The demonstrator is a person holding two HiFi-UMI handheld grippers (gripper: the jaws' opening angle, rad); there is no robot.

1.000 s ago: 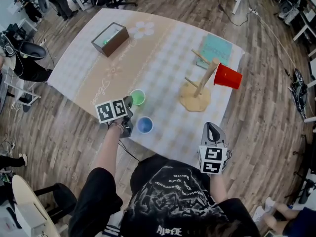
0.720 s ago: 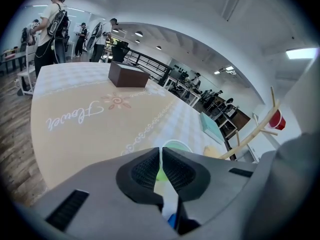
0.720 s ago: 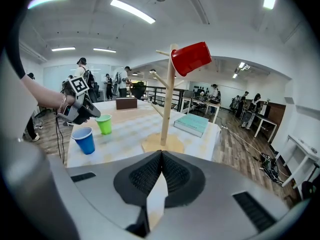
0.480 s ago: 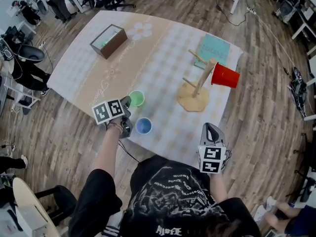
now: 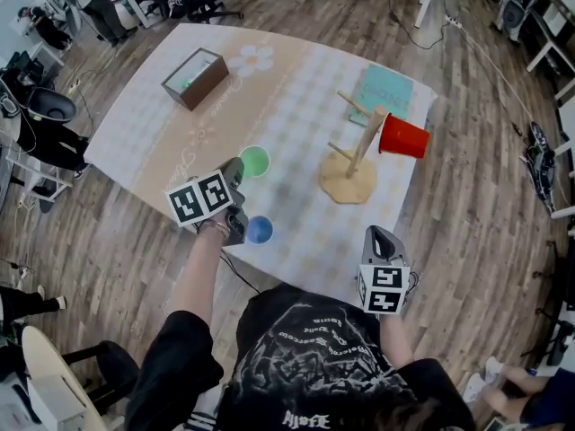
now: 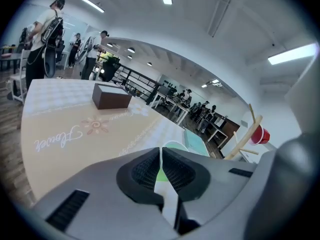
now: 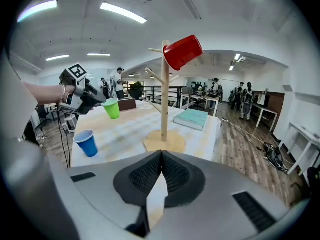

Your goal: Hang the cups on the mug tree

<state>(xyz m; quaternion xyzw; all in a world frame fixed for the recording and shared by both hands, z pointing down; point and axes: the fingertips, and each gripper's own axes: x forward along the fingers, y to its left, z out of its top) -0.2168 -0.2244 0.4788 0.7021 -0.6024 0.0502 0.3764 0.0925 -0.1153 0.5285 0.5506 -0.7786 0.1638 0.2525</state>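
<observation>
The left tool (image 5: 234, 171) has the green cup (image 7: 112, 108) by one side of its rim. Its jaws have just been closing there, and now the pads pinch the thin wall. The cup hangs in the air above the bench (image 5: 287, 88), left of the mug tree (image 5: 359, 151). The right tool (image 7: 161, 156) is fully closed on nothing and waits near the bench edge.

The grip seems to me the main risk. A pinch on a soft rim at one point can let the cup swing or slip out when the hand turns it. I think the cup can also knock against the red cup (image 5: 402, 137), which already sits on the top of the tree, or push the light tree over. The blue cup (image 5: 260, 230) stands close under the left hand, and a low move could tip it.

The green cup is about upright. Its mouth points up, its bottom points down, and its long axis is near vertical with a small lean. To go over the lower peg (image 5: 340, 148), the mouth must probably turn toward the tree.
</observation>
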